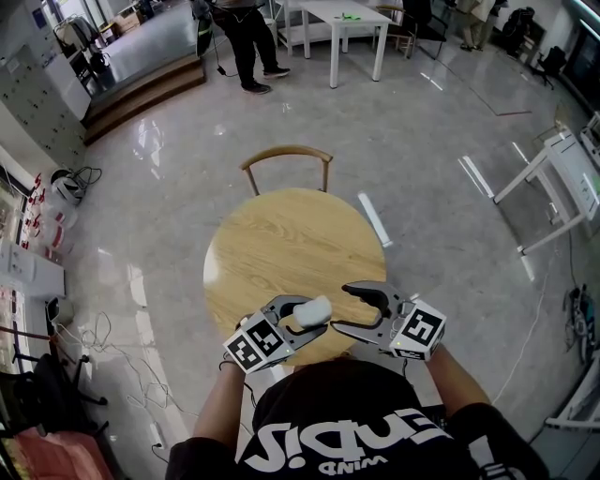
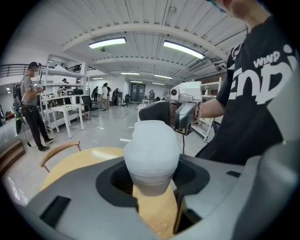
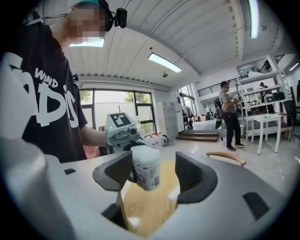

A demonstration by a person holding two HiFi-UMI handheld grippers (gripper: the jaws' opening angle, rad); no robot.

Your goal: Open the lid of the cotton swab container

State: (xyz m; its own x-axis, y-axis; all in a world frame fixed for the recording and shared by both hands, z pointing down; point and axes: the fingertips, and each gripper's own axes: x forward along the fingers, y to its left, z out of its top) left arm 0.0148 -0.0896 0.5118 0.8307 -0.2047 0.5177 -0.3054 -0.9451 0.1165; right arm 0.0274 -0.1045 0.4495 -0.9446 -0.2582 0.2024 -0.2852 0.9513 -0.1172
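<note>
A white cotton swab container [image 1: 317, 305] with its lid on is held above the near edge of the round wooden table [image 1: 281, 234]. My left gripper [image 1: 305, 317] is shut on it. In the left gripper view the container [image 2: 151, 150] fills the gap between the jaws of my left gripper [image 2: 152, 183], its domed end pointing away from the camera. My right gripper [image 1: 342, 307] stands open just right of it, facing it. In the right gripper view the container [image 3: 146, 166] floats ahead of the spread pads of my right gripper [image 3: 154, 177], not touching them, with the left gripper [image 3: 117, 133] behind it.
A wooden chair [image 1: 286, 155] stands at the table's far side. Farther off, a person [image 1: 246, 37] stands by a wooden step and a white table [image 1: 342, 19]. Cables and boxes [image 1: 37, 272] line the left wall. White racks [image 1: 562, 178] stand to the right.
</note>
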